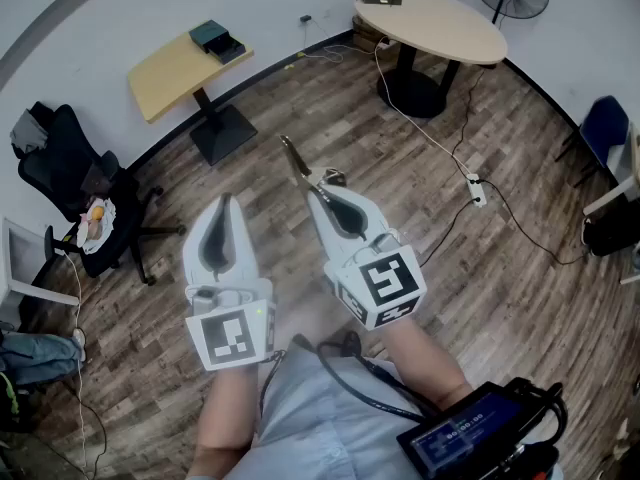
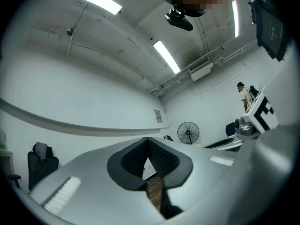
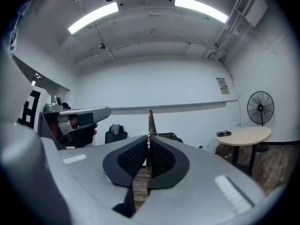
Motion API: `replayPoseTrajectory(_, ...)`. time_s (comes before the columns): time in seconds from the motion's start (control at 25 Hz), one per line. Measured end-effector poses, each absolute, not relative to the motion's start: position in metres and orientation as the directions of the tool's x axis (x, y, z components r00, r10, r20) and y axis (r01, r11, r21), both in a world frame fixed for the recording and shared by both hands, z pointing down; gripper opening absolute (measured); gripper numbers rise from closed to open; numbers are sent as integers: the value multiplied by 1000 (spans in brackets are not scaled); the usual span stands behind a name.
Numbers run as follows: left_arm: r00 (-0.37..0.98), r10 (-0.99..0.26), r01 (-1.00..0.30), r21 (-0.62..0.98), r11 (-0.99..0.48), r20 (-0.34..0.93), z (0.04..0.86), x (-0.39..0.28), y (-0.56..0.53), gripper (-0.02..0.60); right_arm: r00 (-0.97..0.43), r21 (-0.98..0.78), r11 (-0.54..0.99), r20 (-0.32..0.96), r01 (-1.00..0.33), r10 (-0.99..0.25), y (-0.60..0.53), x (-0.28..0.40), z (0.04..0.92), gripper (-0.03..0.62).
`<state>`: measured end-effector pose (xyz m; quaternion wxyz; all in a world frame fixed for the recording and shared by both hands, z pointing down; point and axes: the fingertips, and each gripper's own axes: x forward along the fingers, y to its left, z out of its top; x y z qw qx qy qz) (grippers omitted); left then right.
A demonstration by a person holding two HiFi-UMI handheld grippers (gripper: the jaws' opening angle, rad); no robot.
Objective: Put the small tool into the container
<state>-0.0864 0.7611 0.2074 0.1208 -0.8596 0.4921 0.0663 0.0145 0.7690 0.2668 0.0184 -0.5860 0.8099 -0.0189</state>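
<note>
Floorboards (image 1: 300, 108) fill most of my head view. A round desk (image 1: 440, 28) stands far off to the right. A smaller rectangular desk (image 1: 170, 73) stands far off to the left, with a dark box (image 1: 215, 39) on its top. I cannot tell whether that box is the container, and nothing else in view looks like one. A black chair (image 1: 75, 173) sits by the left wall.

I hold both tools out in mid-air over the floor, well apart from either desk. My left tool (image 1: 226, 204) has its jaws brought together at the tips with nothing between them. My right tool (image 1: 318, 190) is clamped fully down on the metal implement (image 1: 294, 158). The implement sticks out past the jaw tips as a thin, narrow strip pointing away from me. In the right gripper view it stands straight up between the ribbed pads, which hold it by its near end.

I judge it light and stiff, so weight is no worry. Smooth metal held at one end could pivot or slide in the pads if I swing too fast. I think the best hold is across its flat sides near the thicker end. That is roughly where I have it now.
</note>
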Motion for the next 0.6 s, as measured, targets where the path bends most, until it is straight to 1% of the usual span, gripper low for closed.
replayPoseTrajectory(0.32,502,-830,-864,-178,-471,-241,222,-75,780,11,-325,-69,325,-9,-943,-946,788,32,282,6)
replayPoseTrajectory(0.48,480,-849,-876,-171,-450,-222,226,-68,785,11,-353,-78,354,-20,-932,-935,790,44,283,6)
replayPoseTrajectory(0.6,455,-873,-889,-144,-434,-179,233,-58,774,11,-361,-113,362,-26,-925,-932,778,61,283,6)
